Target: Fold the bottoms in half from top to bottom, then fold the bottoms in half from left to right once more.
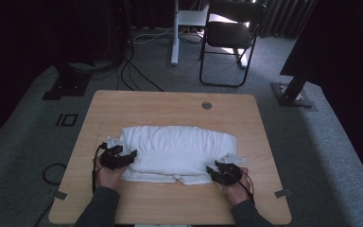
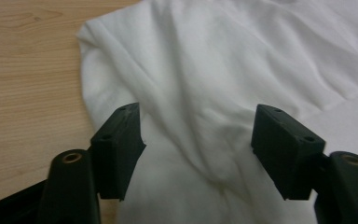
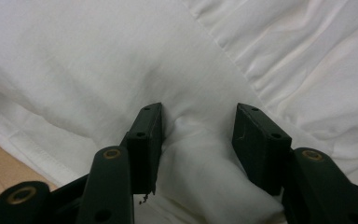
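Forearms and sleeves come in at the bottom of the high view, one gripper in each hand, both at the near edge of the cloth.

Largest first:
- desk [image 1: 123, 106]: light wood, takes up the middle of the frame, small round grommet [image 1: 206, 105] near its far edge.
- white garment [image 1: 179, 142]: folded into a wide band across the desk centre, hem toward the bottom of the frame, lying flat with soft wrinkles.
- left gripper [image 1: 131, 154]: lower left of the cloth, at its left end. In the left gripper view the jaws stand wide apart over a raised crease; the pads do not press the fabric, so nothing is held.
- right gripper [image 1: 210, 169]: lower right, on the near hem. In the right gripper view the jaws stand about half open with a bunched ridge of fabric pinched between them; both pads are in contact with it. Looks like a real grip.

Step in hand, my read: folding the garment. Right end is secured, left end is released or being re-grabbed.

Next move likely calls for: left jaws closing on that crease near the left edge, catching all layers, then both ends lifted together so the fold stays square. Risk: grabbing the top layer alone.
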{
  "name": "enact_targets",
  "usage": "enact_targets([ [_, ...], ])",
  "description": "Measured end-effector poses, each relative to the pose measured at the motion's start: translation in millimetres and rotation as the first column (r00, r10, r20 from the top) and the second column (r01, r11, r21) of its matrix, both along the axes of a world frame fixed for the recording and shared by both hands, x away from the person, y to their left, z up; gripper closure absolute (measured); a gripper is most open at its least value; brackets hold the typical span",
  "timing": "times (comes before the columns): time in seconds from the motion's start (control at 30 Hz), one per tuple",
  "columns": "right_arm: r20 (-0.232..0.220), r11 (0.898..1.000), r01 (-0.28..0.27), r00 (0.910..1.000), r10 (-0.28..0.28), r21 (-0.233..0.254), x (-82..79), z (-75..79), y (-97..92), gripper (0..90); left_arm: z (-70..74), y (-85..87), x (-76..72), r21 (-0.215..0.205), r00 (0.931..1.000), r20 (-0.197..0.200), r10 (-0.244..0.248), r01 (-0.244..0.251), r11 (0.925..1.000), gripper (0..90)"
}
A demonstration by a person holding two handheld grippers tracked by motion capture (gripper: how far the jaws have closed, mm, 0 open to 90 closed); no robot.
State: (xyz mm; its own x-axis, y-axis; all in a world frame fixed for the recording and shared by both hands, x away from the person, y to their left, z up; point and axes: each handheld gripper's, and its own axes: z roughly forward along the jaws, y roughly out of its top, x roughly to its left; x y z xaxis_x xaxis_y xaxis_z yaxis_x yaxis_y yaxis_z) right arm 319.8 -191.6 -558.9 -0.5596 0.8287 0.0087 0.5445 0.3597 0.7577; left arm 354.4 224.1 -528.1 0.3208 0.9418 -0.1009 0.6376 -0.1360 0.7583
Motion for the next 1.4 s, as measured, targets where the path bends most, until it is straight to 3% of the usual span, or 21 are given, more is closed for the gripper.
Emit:
enact_targets([
  [0.1, 0.001, 1.000, 0.000, 1.0000, 0.000, 0.000, -0.1, -0.1, -0.1, 51.7, -2.6, 2.4, 3.6, -0.012, 0.9996, 0.002, 0.027, -0.027, 0.9996, 30.1],
  [0.13, 0.003, 1.000, -0.002, 1.0000, 0.002, 0.001, -0.1, -0.3, -0.3, 51.7, -8.0, 6.2, 8.7, -0.007, 0.9984, -0.027, 0.049, -0.050, 0.9987, 29.6],
  [0.23, 0.004, 1.000, -0.003, 1.0000, 0.003, 0.001, -0.2, -0.4, -0.3, 51.6, -14.0, 11.5, 13.9, -0.008, 0.9949, -0.050, 0.087, -0.088, 0.9961, 25.9],
  [0.33, 0.004, 1.000, -0.003, 1.0000, 0.003, 0.001, -0.2, -0.4, -0.3, 51.6, -15.3, 13.8, 15.6, 0.004, 0.9916, -0.048, 0.120, -0.120, 0.9927, 21.8],
  [0.4, 0.003, 1.000, -0.005, 1.0000, 0.005, 0.002, 0.0, -0.4, -0.4, 51.5, -19.9, 17.1, 18.7, 0.022, 0.9872, -0.072, 0.142, -0.141, 0.9898, 16.6],
  [0.7, 0.005, 1.000, -0.007, 1.0000, 0.006, 0.007, -0.2, -0.8, -0.8, 51.0, -24.1, 15.6, 20.4, 0.060, 0.9870, -0.068, 0.146, -0.142, 0.9881, 12.6],
  [0.9, 0.007, 1.000, -0.007, 1.0000, 0.007, 0.009, -0.6, -1.0, -0.6, 50.3, -25.0, 4.8, 19.2, 0.096, 0.9931, -0.061, 0.100, -0.094, 0.9909, 13.2],
  [1.13, 0.009, 1.000, -0.008, 0.9999, 0.008, 0.008, -1.1, -1.0, -0.5, 49.8, -23.1, -5.5, 17.8, 0.133, 0.9844, -0.081, 0.156, -0.144, 0.9805, 15.8],
  [1.27, 0.010, 1.000, -0.010, 0.9999, 0.010, 0.009, -1.3, -1.0, -0.6, 49.6, -20.7, -7.2, 15.1, 0.136, 0.9873, -0.082, 0.136, -0.124, 0.9828, 24.1],
  [1.37, 0.010, 1.000, -0.013, 0.9999, 0.013, 0.011, -1.5, -0.9, -0.9, 49.4, -18.6, -8.7, 11.7, 0.118, 0.9940, -0.075, 0.079, -0.070, 0.9905, 44.7],
  [1.4, 0.009, 1.000, -0.013, 0.9999, 0.013, 0.011, -1.6, -0.8, -0.9, 49.3, -18.4, -8.8, 10.8, 0.104, 0.9956, -0.074, 0.058, -0.050, 0.9933, 56.4],
])
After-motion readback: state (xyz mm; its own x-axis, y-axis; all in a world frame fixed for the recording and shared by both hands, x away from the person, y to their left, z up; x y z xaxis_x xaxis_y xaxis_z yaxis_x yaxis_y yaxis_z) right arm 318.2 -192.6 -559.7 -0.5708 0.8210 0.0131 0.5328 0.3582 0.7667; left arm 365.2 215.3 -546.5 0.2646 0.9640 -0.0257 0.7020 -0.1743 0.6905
